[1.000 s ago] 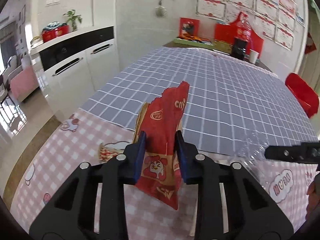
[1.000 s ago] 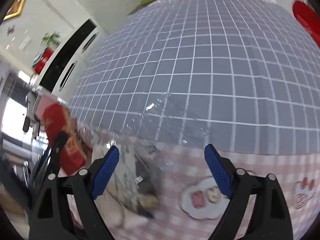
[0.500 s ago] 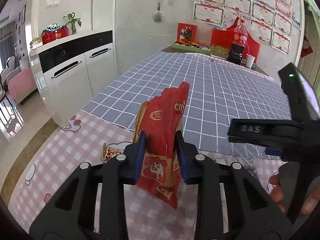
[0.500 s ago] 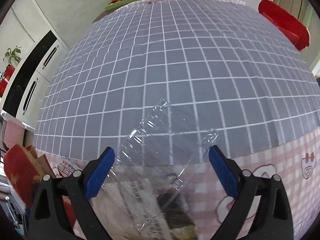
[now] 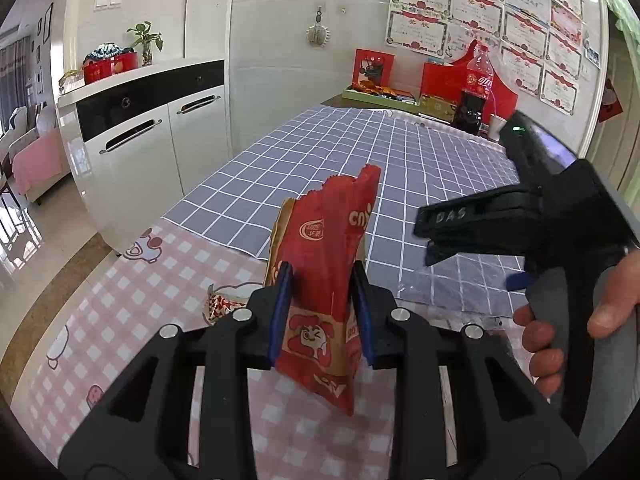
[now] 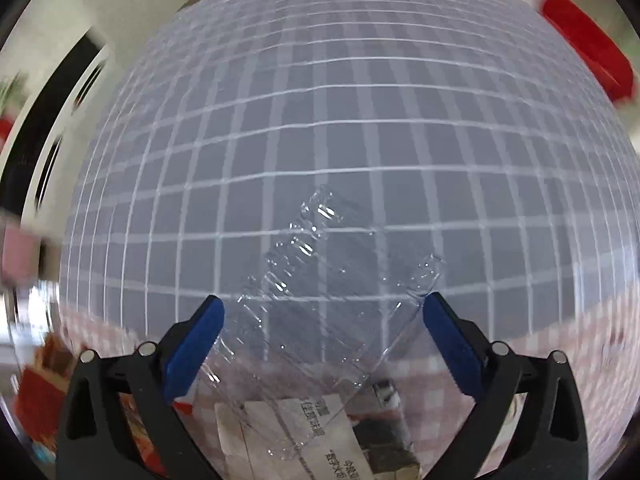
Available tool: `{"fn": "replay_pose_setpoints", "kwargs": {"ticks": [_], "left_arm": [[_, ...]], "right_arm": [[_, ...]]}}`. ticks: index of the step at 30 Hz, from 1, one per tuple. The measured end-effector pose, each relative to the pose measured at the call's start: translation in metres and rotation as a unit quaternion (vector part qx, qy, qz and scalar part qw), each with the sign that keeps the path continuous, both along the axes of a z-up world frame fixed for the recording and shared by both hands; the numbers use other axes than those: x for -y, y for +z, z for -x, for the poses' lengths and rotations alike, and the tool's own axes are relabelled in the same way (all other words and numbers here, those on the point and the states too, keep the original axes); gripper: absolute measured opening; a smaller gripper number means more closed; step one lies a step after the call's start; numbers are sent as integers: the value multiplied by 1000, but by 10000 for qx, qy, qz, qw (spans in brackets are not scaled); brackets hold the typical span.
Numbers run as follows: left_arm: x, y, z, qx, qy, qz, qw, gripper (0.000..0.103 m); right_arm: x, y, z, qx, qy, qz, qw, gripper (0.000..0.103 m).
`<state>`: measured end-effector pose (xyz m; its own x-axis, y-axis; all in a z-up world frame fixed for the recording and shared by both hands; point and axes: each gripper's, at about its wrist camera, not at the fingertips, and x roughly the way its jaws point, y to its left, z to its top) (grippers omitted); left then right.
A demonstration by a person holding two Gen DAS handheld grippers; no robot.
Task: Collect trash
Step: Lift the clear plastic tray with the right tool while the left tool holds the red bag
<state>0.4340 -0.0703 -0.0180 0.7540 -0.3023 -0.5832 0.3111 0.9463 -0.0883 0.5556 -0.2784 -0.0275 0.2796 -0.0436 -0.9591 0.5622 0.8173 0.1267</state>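
Note:
My left gripper (image 5: 320,312) is shut on a torn red and brown snack bag (image 5: 328,264) and holds it upright above the pink checked cloth. My right gripper (image 6: 322,340) is open, its blue pads on either side of a clear plastic tray (image 6: 320,300) that lies on the table over a printed paper wrapper (image 6: 304,432). In the left wrist view the right gripper (image 5: 512,228) shows from the side at the right, above the clear tray (image 5: 460,284). A small crumpled foil wrapper (image 5: 220,304) lies on the cloth just left of the bag.
The table has a pink checked cloth (image 5: 132,312) near me and a grey grid cloth (image 5: 360,152) beyond. A cola bottle (image 5: 474,92) and red boxes stand at the far end. A white cabinet (image 5: 152,148) is on the left and a red chair (image 6: 588,44) on the right.
The right gripper has swung in from the right and come down over the clear tray, which now lies between its open fingers. The left gripper still holds the red bag in place.

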Motion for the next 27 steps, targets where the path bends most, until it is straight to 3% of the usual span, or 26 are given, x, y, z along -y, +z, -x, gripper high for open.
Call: {"fn": "replay_pose_setpoints", "kwargs": {"ticks": [4,5,6,10,12,13,16,20,22,23,24,26,27], "left_arm": [[-4,0,-1,8,58,59,10000,30],[-4,1,-1,13,80,73,9999,30],[-6,1,-1,23,122,92,9999,30],[-6,2,-1,37,129,101,9999,30],[-6,2,-1,42,128,106,9999,30],[-6,2,0,37,126,119,9998,30],[-8,2,0,44,132,126,9998,30],[-9,3,1,76,149,145,9998,30],[-10,4,0,87,148,151,9997,30],[-9,4,0,85,149,150,9997,30],[-10,4,0,92,158,149,9997,30],[-10,4,0,104,183,154,9997,30],[-11,5,-1,108,194,165,9996,30]], "right_arm": [[11,-5,-1,445,-202,-518,9975,91],[11,-3,-2,511,-192,-434,9976,71],[11,0,-1,636,-134,-382,9972,58],[13,6,-5,815,93,-539,9952,41],[11,8,1,920,195,-570,9939,10],[9,11,0,1075,296,-539,9923,1],[10,10,25,1214,487,-312,9909,1],[12,-4,31,1122,579,-815,9886,1],[24,-18,44,880,311,-1391,9859,9],[33,-22,61,978,148,-1678,9808,26],[39,-22,68,1142,-29,-1984,9734,56],[47,-20,72,1342,-208,-2397,9613,86],[48,-17,73,1228,-344,-2285,9651,87]]}}
